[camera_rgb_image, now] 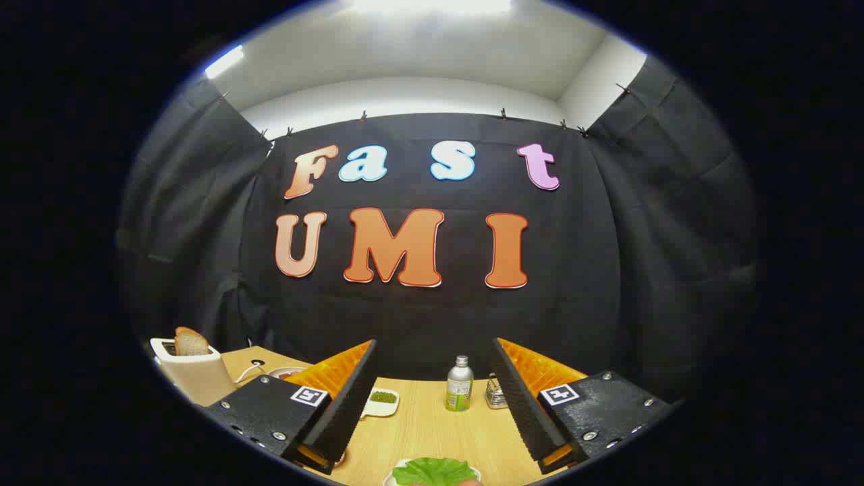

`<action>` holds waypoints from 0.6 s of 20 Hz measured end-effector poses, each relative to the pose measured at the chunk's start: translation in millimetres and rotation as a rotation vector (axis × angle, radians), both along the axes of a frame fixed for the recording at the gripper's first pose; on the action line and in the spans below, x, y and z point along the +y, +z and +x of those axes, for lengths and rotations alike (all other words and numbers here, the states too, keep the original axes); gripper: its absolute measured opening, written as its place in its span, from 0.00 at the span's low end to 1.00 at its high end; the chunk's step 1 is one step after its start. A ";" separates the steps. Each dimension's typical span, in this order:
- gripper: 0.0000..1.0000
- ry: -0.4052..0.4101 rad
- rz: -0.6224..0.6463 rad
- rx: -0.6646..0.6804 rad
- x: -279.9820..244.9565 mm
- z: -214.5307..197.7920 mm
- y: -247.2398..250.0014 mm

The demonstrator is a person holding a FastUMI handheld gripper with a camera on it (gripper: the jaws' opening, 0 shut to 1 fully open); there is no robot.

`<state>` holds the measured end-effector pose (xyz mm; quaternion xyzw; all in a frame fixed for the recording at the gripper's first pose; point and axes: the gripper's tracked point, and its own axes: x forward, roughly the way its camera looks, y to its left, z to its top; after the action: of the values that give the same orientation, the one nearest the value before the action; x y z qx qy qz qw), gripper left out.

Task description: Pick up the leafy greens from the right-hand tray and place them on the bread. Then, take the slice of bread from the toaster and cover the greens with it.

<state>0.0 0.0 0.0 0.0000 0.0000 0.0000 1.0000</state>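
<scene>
Hand-held gripper (432,395) raised above a light wooden counter (432,432), fingers spread wide apart, nothing between them. Leafy greens (434,470) lie low between the fingers, close under the camera, on a white plate (391,479) whose rim just shows; whether bread sits under the leaves cannot be told. Beyond the fingers, a small white dish (382,403) with something green in it sits just beside the left finger. A silver bottle (460,385) with a green label stands upright near the middle of the counter, a small wire basket (496,393) just beside it. Well off to the left, a white toaster (196,374) holds a slice of bread (191,342) upright in its slot, with a cord trailing from it across the counter.
</scene>
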 end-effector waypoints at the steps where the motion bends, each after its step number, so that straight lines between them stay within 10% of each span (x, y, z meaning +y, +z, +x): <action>1: 0.99 0.002 0.009 0.016 2.8 -0.9 -4.0; 12: 0.99 0.089 -0.024 0.051 43.2 -7.2 -2.8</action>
<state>-7.2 43.2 -2.8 -0.0121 0.0255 0.0442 0.9986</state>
